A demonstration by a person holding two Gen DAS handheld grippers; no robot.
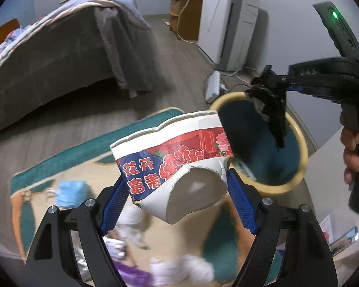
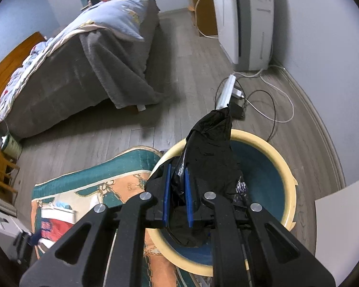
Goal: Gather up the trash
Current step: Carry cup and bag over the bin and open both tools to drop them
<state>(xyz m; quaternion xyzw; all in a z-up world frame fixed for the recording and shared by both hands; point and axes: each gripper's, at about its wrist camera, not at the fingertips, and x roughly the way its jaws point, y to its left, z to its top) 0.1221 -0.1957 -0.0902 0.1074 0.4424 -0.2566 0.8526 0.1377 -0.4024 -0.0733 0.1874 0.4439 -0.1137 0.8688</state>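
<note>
A crushed paper cup [image 1: 177, 165] with red flower print is clamped between the left gripper's [image 1: 177, 186] blue pads, tilted downward above a rug [image 1: 47, 167] strewn with blurred, hard-to-identify litter. Ahead and right, the right gripper [image 2: 178, 196], angled down, pinches a black plastic bag [image 2: 210, 148] over a yellow-rimmed bin [image 2: 284, 157], hiding part of its interior.

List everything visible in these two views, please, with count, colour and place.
Paper cup: one, crushed, white with red and blue print, in left gripper.
Plastic bag: one, black, in right gripper over the bin.
Bin: one, cream rim, teal inside, beside rug.
Rug: one, teal and orange, on floor, litter on it.
Bed: one, grey cover, left.
Appliance: one, white, by wall.
Power strip: one, white, on floor.
Left gripper: black, blue pads.
Right gripper: black, blue pads.
</note>
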